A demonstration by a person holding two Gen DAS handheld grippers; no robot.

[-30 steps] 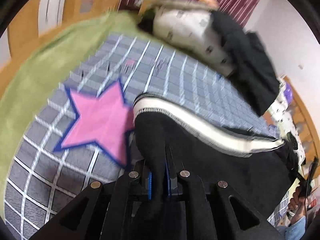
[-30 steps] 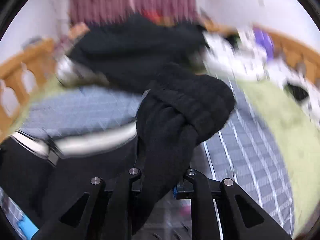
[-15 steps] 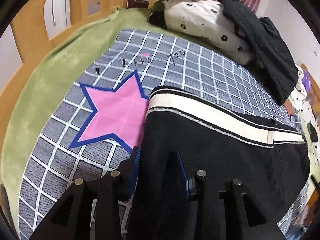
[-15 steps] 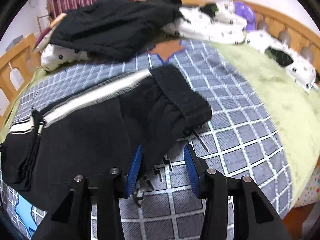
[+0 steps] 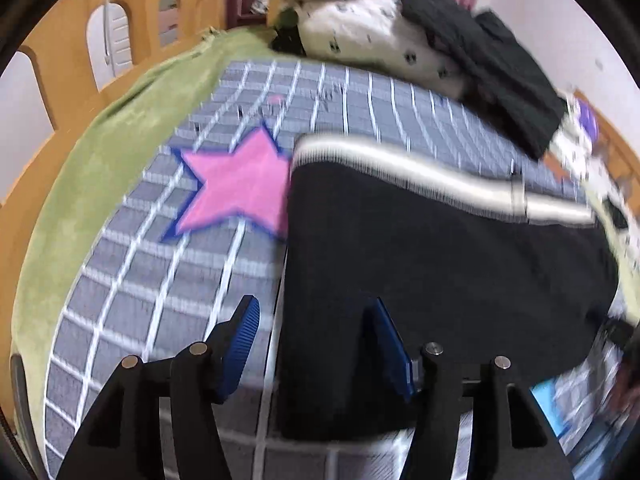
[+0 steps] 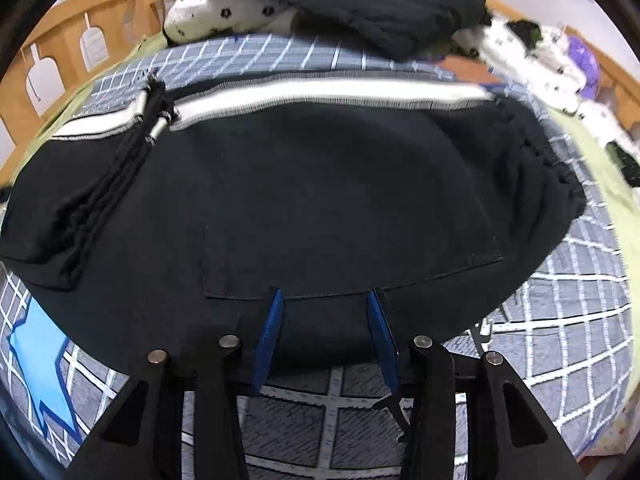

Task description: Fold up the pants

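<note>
The black pants (image 5: 440, 260) with a white side stripe (image 5: 400, 160) lie folded flat on the grey checked blanket (image 5: 160, 300). My left gripper (image 5: 314, 320) hovers over their near left edge. Its jaws are opening, and the fabric edge lies between the blue pads (image 5: 244, 332) without being pressed. In the right wrist view the pants (image 6: 340, 180) fill the middle, stripe (image 6: 320, 92) along the far side and bunched waistband at the right. My right gripper (image 6: 326, 312) stands open just above the near edge by a pocket seam, holding nothing.
A pink star (image 5: 240, 188) and a blue star (image 6: 36, 360) are printed on the blanket. A green blanket (image 5: 100, 168) lies beyond it, inside a wooden bed rail (image 5: 60, 40). Dark clothes (image 6: 360, 0) and a white spotted pillow (image 5: 360, 36) are piled at the far end.
Both grippers were shut on bunched black fabric and have let it go, jaws now apart. The pants have dropped flat onto the blanket. The right gripper has slid over their near edge.
</note>
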